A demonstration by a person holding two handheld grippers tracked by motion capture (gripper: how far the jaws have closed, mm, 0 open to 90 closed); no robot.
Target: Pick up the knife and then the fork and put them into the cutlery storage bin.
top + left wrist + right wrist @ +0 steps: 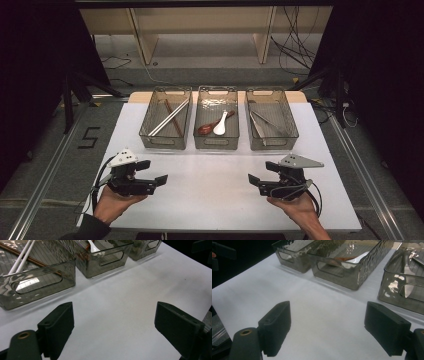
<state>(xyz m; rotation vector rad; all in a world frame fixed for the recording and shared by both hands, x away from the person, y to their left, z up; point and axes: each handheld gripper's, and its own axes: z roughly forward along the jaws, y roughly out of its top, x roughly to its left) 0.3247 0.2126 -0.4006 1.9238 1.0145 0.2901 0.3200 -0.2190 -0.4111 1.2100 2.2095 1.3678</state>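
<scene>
The left gripper (159, 172) and the right gripper (258, 174) are each held in one hand over the bare near half of the white table (215, 200), jaws pointing inward toward each other. Both are spread wide with nothing between the jaws and nothing touched. This reads as a ready posture: tools empty, well apart, clear of the load. Beyond them, a row of three clear bins stands along the far part of the table. Taking the middle bin (216, 142) as reference: it holds a white spoon (221, 125) lying beside a brown spoon (207, 127). The bin to its left (165, 140) holds chopsticks (169, 118); the bin to its right (272, 141) holds metal cutlery (264, 124).
</scene>
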